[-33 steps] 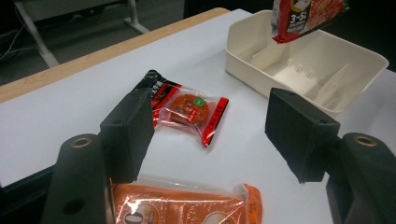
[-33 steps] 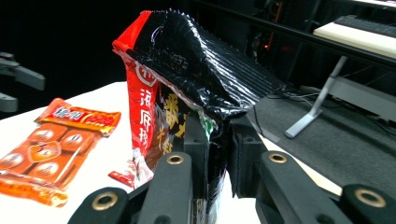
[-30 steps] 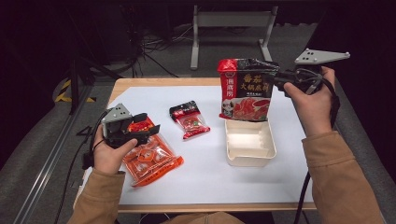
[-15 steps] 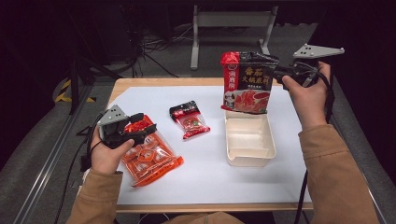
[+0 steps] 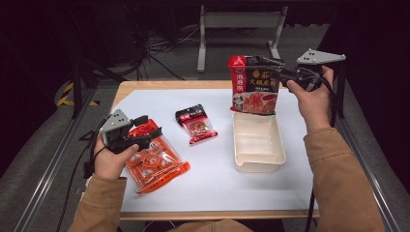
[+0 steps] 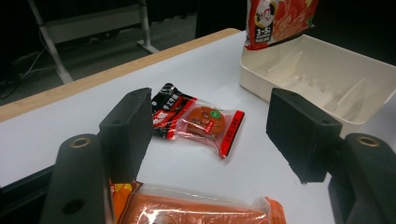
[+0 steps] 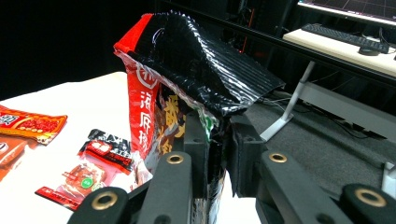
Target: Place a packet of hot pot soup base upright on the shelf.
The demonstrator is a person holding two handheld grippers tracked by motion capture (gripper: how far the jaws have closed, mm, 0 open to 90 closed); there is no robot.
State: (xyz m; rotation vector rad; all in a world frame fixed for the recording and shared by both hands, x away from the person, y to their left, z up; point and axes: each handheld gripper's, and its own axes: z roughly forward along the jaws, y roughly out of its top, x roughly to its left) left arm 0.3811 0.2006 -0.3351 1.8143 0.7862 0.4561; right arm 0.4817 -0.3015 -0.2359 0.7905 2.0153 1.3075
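My right gripper (image 5: 286, 75) is shut on the top corner of a large black-and-red bag (image 5: 254, 89), which hangs upright over the far end of a cream tray (image 5: 238, 145). In the right gripper view the jaws (image 7: 217, 154) pinch the bag's crumpled black top (image 7: 196, 70). My left gripper (image 5: 147, 133) hovers open over the top end of an orange packet (image 5: 157, 164). Its jaws have just opened a little further, with nothing between them (image 6: 210, 114). A small red-and-black packet (image 5: 196, 124) lies mid-table, ahead of the left jaws (image 6: 198, 122).
White sheet (image 5: 212, 188) covers the wooden table. The tray (image 6: 327, 70) has ribbed compartments and nothing in it. A metal stand (image 5: 237, 21) and cables sit on the dark floor beyond the far edge. Rails run along both table sides.
The right hand has shifted slightly with the bag, which now hangs squarer over the tray's far end. The left hand has stayed in place.
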